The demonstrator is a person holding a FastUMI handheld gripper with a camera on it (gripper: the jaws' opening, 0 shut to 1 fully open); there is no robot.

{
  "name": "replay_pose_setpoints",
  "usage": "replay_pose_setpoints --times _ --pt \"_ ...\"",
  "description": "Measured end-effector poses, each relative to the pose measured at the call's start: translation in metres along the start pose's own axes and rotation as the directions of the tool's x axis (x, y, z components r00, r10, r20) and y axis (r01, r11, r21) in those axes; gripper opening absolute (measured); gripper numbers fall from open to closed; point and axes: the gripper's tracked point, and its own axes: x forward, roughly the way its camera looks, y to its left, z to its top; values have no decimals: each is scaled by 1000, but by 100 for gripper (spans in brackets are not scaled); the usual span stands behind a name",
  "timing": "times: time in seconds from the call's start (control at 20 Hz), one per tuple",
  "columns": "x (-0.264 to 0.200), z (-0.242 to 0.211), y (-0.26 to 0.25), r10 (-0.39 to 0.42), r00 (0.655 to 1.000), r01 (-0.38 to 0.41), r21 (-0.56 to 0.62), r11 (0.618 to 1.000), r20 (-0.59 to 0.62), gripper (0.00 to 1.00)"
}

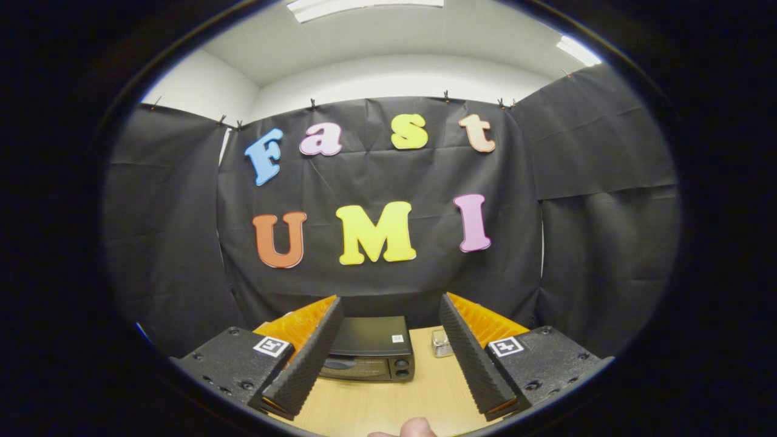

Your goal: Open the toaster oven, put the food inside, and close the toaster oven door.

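Observation:
A small black toaster oven (371, 350) stands on the wooden table (394, 400), well beyond my fingers and seen between them, nearer the left finger. Its door looks closed, with two knobs on its right side. My gripper (388, 355) is open, held high above the table, with nothing between its fingers. A small clear, shiny item (442, 343) sits on the table just right of the oven, close to the right finger; I cannot tell what it is.
Black cloth walls close the booth behind and on both sides of the table. A fingertip of a person's hand (416, 428) shows at the near edge of the table, below the fingers.

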Motion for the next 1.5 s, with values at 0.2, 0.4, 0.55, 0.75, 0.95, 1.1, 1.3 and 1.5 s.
replay_pose_setpoints --times 0.2,0.4,0.55,0.75,0.95,1.1,1.3,1.5 --pt "4 -4 4 12 1000 -12 1 1000 -17 100" --pt "8 -5 5 10 1000 -10 -1 1000 -24 100" --pt "10 -8 10 13 1000 -13 7 1000 -27 100" --pt "14 -17 14 17 999 -16 23 1000 -39 100" --pt "25 -36 20 10 997 -7 43 999 -70 100" --pt "39 -55 36 31 994 -26 49 998 -103 100" --pt "67 -89 58 50 986 -42 56 998 -158 100" --pt "106 -135 82 65 966 -41 103 994 -248 100"
